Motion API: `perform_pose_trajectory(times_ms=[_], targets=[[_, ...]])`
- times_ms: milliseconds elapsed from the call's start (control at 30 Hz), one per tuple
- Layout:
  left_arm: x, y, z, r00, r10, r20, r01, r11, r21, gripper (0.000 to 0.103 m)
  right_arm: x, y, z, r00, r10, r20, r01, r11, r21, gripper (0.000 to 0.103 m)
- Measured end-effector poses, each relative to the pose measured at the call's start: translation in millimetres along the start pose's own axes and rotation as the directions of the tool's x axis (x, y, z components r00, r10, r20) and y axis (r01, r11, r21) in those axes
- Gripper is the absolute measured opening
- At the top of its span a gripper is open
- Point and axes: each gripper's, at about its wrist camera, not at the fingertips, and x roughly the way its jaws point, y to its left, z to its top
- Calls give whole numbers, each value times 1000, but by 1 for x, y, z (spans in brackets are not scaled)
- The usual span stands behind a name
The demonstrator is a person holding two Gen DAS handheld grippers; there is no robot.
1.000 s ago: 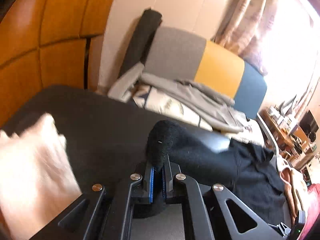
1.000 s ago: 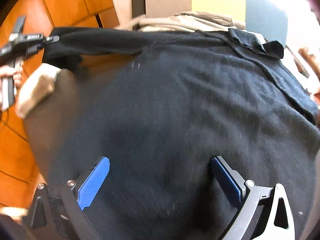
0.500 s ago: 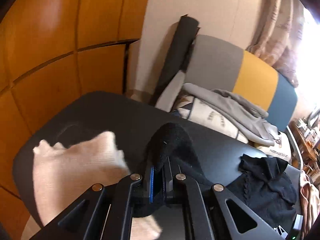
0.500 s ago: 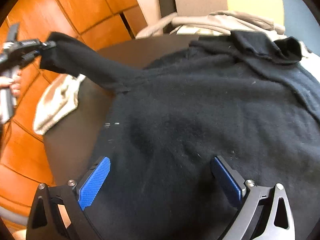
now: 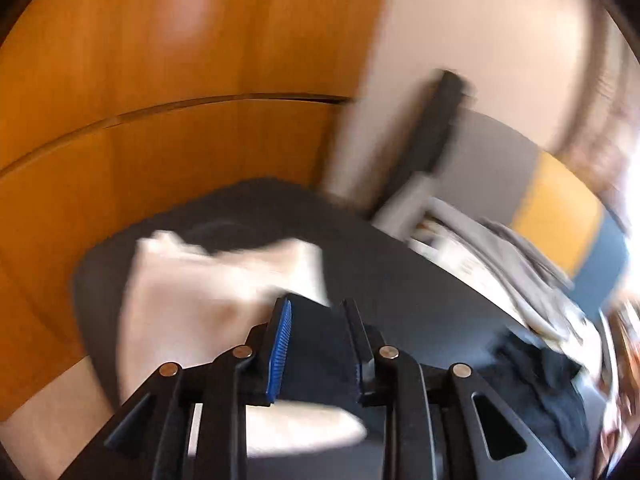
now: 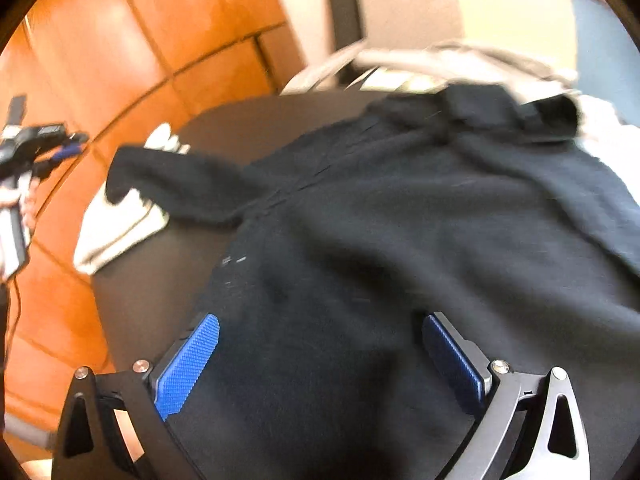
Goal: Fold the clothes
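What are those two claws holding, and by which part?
Nothing. The left gripper has its jaws opening; the sleeve cuff of the black sweater shows between them, unpinched. The right gripper hovers wide open over the sweater's body.

A sweater (image 6: 400, 260) lies spread on the table (image 6: 152, 292), directly ahead of and beneath the right claw (image 6: 320, 360). Its sleeve (image 6: 180, 184) reaches left, lying over a folded garment (image 6: 116, 228) left of that claw. A chair (image 6: 460, 8) stands behind the table.
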Motion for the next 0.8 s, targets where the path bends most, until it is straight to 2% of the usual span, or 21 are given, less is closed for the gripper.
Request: perform_pose_trajectory(times_ms=[67, 133, 200, 233, 267, 333, 467, 533, 667, 700, 733, 767, 800], targets=[[10, -48, -27, 992, -111, -63, 119, 985, 126, 25, -19, -18, 1, 998, -56, 25, 56, 998, 5, 103], [25, -95, -60, 970, -198, -141, 226, 950, 218, 26, -32, -38, 6, 996, -81, 36, 80, 997, 21, 102], [40, -137, -92, 934, -275, -227, 332, 903, 272, 26, -37, -54, 18, 996, -78, 36, 77, 997, 23, 93], [47, -153, -106, 912, -314, -264, 384, 880, 280, 26, -39, -62, 24, 996, -77, 36, 77, 997, 23, 77], [53, -164, -117, 904, -322, -281, 400, 869, 292, 26, -35, -65, 32, 995, -93, 32, 93, 996, 8, 69], [63, -184, -138, 892, -328, -310, 422, 850, 316, 26, -21, -69, 51, 992, -121, 26, 122, 992, -24, 67], [82, -184, -158, 873, -327, -362, 437, 853, 285, 26, 18, -71, 90, 985, -169, 16, 170, 981, -92, 67], [87, -176, -167, 877, -326, -353, 432, 857, 280, 25, 39, -75, 107, 980, -199, 0, 198, 973, -117, 67], [94, -164, -168, 853, -379, -359, 471, 855, 217, 25, 75, -89, 124, 965, -260, -44, 252, 957, -143, 66], [93, -165, -168, 854, -377, -357, 470, 855, 220, 25, 83, -93, 125, 955, -289, -66, 276, 948, -156, 66], [92, -166, -169, 857, -374, -354, 467, 855, 226, 25, 89, -96, 124, 947, -309, -82, 293, 941, -168, 57], [91, -168, -171, 864, -362, -350, 457, 855, 245, 25, 91, -99, 123, 949, -305, -87, 287, 943, -171, 54], [90, -171, -172, 869, -352, -348, 450, 855, 259, 26, 91, -100, 125, 952, -299, -69, 284, 944, -170, 48]])
